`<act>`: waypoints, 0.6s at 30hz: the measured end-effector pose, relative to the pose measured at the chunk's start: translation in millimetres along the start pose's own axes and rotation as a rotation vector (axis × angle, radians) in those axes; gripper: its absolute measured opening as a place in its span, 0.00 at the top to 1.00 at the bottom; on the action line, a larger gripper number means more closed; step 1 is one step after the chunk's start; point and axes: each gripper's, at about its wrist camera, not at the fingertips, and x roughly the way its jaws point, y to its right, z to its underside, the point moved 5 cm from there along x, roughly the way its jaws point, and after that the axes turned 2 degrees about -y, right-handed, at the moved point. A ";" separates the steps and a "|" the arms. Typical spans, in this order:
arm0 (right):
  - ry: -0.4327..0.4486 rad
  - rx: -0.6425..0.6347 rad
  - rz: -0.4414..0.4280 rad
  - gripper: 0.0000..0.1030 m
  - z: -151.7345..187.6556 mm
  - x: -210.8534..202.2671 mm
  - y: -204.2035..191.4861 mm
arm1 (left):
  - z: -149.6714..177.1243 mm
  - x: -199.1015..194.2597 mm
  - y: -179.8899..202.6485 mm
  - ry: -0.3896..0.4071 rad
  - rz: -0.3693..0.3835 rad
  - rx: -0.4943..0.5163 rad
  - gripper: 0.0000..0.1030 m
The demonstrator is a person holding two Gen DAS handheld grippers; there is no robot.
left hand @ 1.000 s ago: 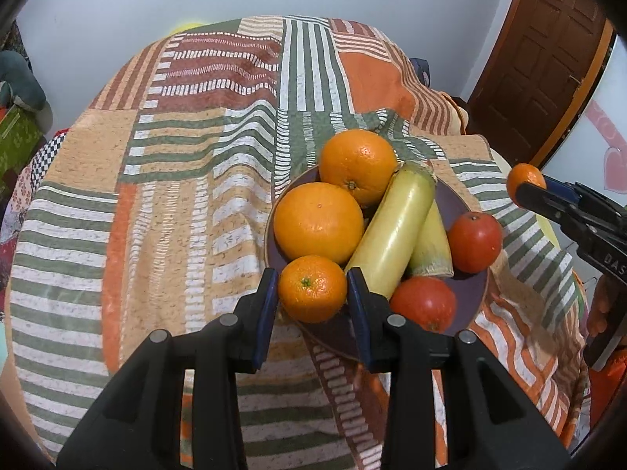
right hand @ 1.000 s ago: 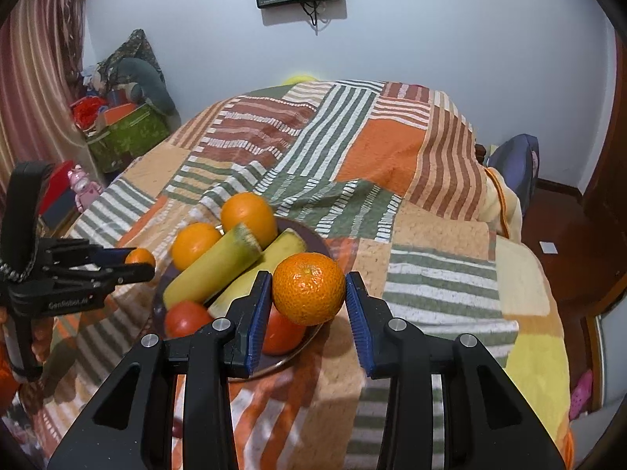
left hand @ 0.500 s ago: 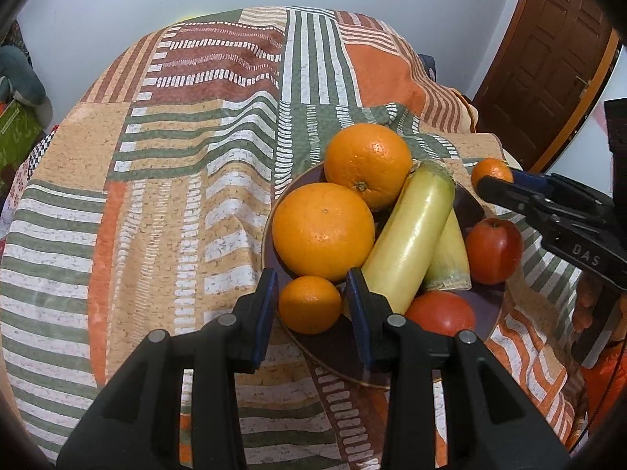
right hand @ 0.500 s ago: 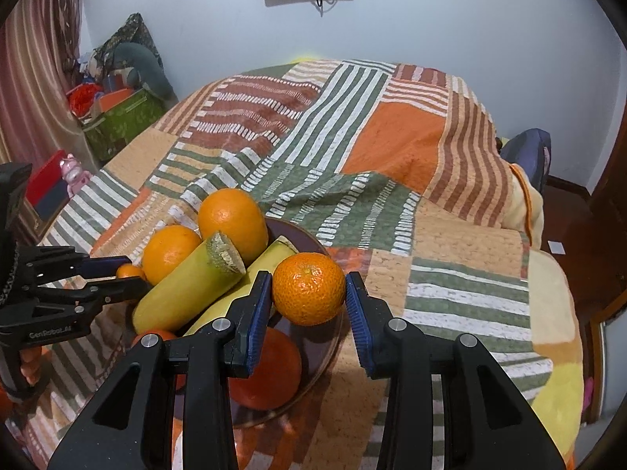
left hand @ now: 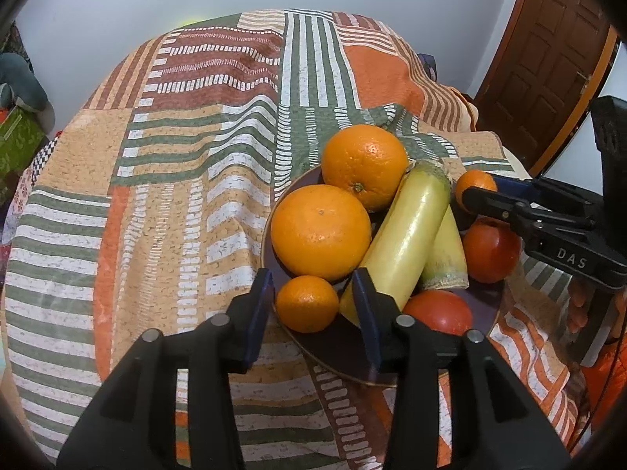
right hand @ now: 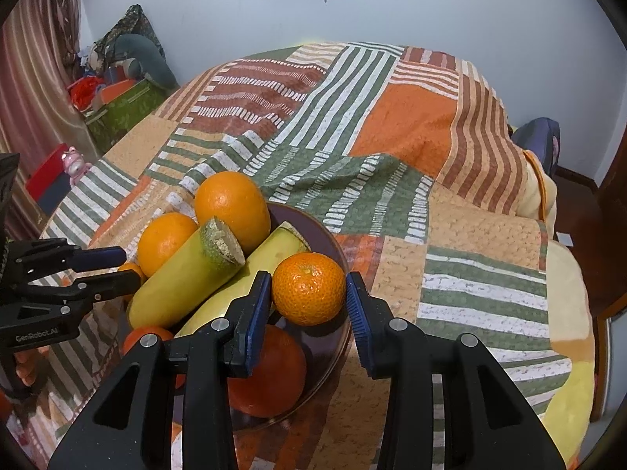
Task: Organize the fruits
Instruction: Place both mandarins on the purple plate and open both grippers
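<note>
While the left wrist view looks down on a dark plate that sits on the striped patchwork bedspread, most of the fruit already lies on it: two large oranges, two pale yellow-green cut stalks leaning across the middle, and two red tomatoes on the near and right side. The left gripper has a small mandarin between its blue pads; the fruit seems to rest at the plate's near rim with a slight gap at each pad, so the jaws look parted rather than pressing, though I cannot be sure of contact. At the right edge the other tool reaches in sideways with a second small mandarin at its tip, above the plate's far right side.

From the right wrist view, the right gripper pinches that second mandarin, both pads touching its flanks, held above the plate's rim over a tomato. The left tool enters from the left edge, its fingers beside the oranges and the nearer stalk.

As I judge it, the gathering is almost done: no loose fruit shows on the bedspread in either view. What seems left is to set down the right mandarin in a free spot and draw both tools clear without rolling the crowded pile.
</note>
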 end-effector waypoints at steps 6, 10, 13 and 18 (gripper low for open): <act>0.030 -0.011 0.007 0.62 -3.0 -14.3 -4.3 | 3.9 -8.4 1.9 0.001 0.006 -0.002 0.58; 0.052 -0.019 0.008 0.62 -5.2 -28.2 -10.3 | 4.3 -21.1 5.7 0.017 0.006 0.000 0.58; 0.071 -0.029 0.009 0.62 -6.0 -41.8 -16.8 | 3.6 -33.1 8.3 0.030 0.000 0.001 0.58; 0.103 -0.045 0.015 0.62 -3.9 -66.7 -28.6 | 5.4 -60.3 12.8 0.061 0.000 -0.005 0.58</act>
